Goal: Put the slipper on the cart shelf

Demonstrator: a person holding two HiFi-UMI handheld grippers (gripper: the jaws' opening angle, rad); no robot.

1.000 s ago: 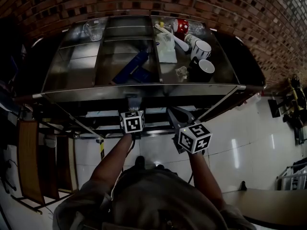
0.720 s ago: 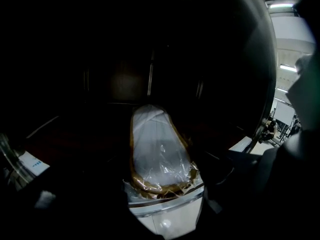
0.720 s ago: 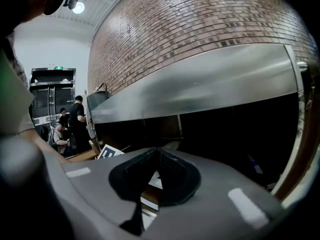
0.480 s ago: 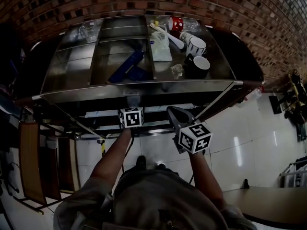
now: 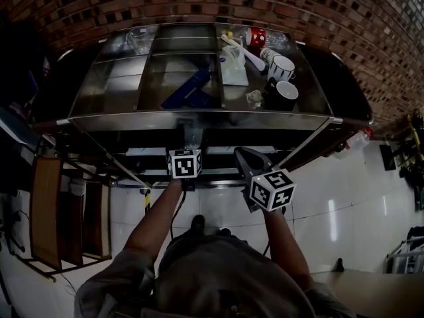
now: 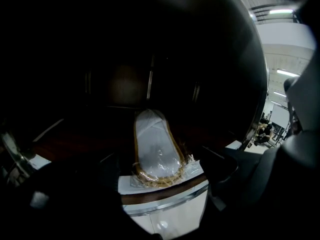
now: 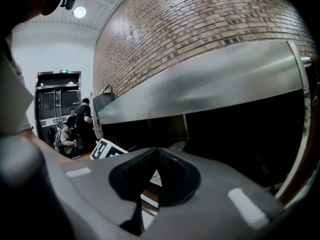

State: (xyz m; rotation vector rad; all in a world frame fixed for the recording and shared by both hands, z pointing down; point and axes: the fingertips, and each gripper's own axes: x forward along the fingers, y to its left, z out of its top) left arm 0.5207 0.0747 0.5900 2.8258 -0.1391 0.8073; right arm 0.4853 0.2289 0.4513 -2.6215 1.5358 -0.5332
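One white plastic-wrapped slipper (image 6: 154, 149) lying on dark cart shelf (image 6: 167, 193); left gripper (image 6: 160, 181) fingers just spread wider, pinching nothing; right gripper (image 7: 157, 153) fingers pressed together.

- My top (image 5: 225, 277): grey-olive fabric, fills the head view at 6 o'clock. Short sleeves (image 5: 109, 280), arms bare below.
- Dark shoe tips (image 5: 193, 222) at 12 o'clock of the top's edge.
- L gripper (image 6: 155, 201): jaws near black in its own view, dark lumps at 7 and 4 o'clock. They've just been opening; slipper (image 6: 156, 151) lies between, pads off it.
- L marker cube (image 5: 185, 163): white w/ black square codes. Thin dark cable (image 5: 176, 207) runs from it along my forearm.
- R gripper (image 7: 157, 151): matt grey jaws, black ribbed pads, a white stripe (image 7: 245, 201) on each, at 8 and 4 o'clock.
- R marker cube (image 5: 272, 190): same white/black codes, grey body (image 5: 250, 163) at its 11 o'clock.
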